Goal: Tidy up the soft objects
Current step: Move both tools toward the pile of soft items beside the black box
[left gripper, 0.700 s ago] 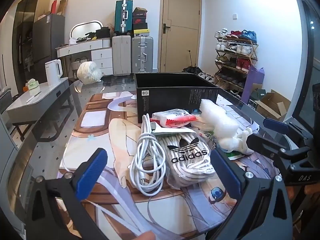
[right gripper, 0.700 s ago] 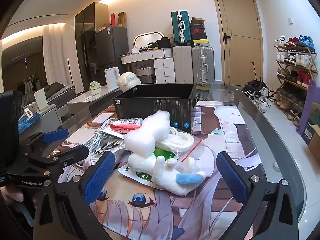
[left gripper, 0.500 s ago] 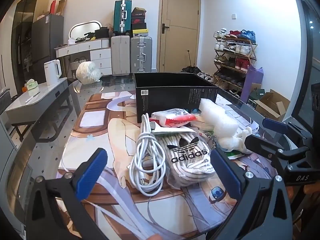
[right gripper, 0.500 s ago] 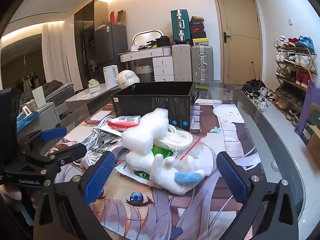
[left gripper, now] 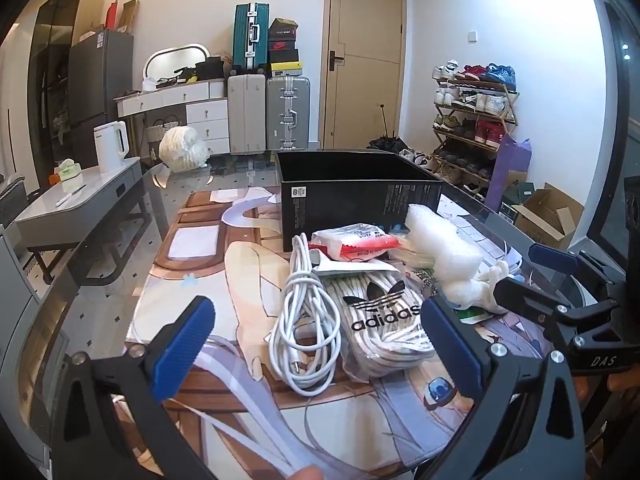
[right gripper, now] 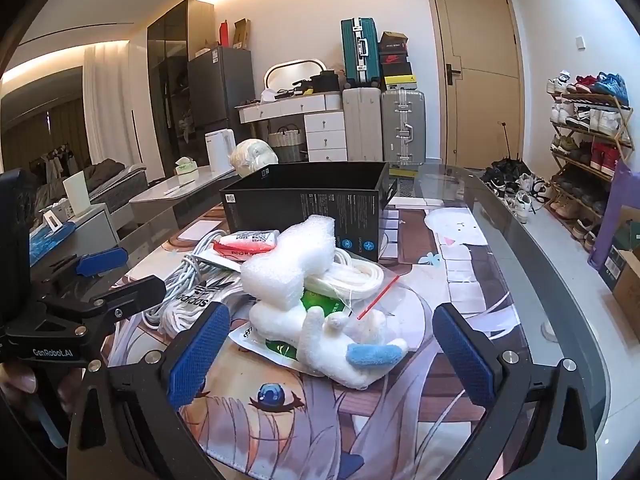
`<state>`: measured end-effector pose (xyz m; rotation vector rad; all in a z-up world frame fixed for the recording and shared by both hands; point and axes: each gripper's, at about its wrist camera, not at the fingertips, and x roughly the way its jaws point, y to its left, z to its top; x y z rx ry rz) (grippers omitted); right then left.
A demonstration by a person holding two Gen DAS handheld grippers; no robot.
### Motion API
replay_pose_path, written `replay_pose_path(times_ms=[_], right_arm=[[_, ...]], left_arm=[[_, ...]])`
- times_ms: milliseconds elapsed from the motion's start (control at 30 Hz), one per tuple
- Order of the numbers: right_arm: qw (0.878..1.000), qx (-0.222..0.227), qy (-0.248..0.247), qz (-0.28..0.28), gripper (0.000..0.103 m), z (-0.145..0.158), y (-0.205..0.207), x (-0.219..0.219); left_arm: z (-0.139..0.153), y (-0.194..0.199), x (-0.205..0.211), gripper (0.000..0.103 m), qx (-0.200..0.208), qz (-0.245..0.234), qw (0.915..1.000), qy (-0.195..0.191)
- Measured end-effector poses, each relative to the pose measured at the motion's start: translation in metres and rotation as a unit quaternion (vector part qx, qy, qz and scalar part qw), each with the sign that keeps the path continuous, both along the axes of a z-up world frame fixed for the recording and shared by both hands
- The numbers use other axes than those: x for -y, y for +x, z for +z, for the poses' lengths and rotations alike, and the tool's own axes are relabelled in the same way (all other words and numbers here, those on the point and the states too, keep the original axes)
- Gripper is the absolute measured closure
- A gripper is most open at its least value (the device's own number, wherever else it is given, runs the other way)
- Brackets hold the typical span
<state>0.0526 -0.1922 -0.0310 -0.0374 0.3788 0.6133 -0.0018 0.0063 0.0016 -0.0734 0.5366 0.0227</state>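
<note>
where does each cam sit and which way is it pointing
Left wrist: on the left gripper, open, facing the cable, adidas bag and black box; the right gripper shows at right.
Right wrist: on the right gripper, open, facing the plush and foam; the left gripper shows at left.
Shared: box, foam, cable, door.

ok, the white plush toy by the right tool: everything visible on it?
The white plush toy looks fluffy and soft, with a pale blue limb tip at its near end. It lies on its side on the printed mat, partly over a green-printed packet, with a white foam block resting against its far side. The right tool is open, apart from it.
</note>
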Motion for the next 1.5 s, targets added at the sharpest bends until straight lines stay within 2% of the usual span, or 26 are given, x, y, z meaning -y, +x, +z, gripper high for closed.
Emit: replay_pose_path(times_ms=[867,1200,1500], right_arm=[[1.000,-0.002,-0.009,-0.004,0.000,-0.003,0.005,-0.004],[1.000,-0.003,-0.011,-0.003,0.000,-0.003,0.005,-0.005],[1.000,-0.017,-0.008,0.009,0.000,-0.003,0.007,-0.009]], left_arm=[[0.005,-0.003,-0.006,0.000,0.007,0.006,0.9999,-0.008],[0.005,-0.003,-0.010,0.000,0.007,-0.011,0.9996,-0.026],[0.006,-0.002,-0.016,0.000,0.014,0.004,0.9997,-0.020]])
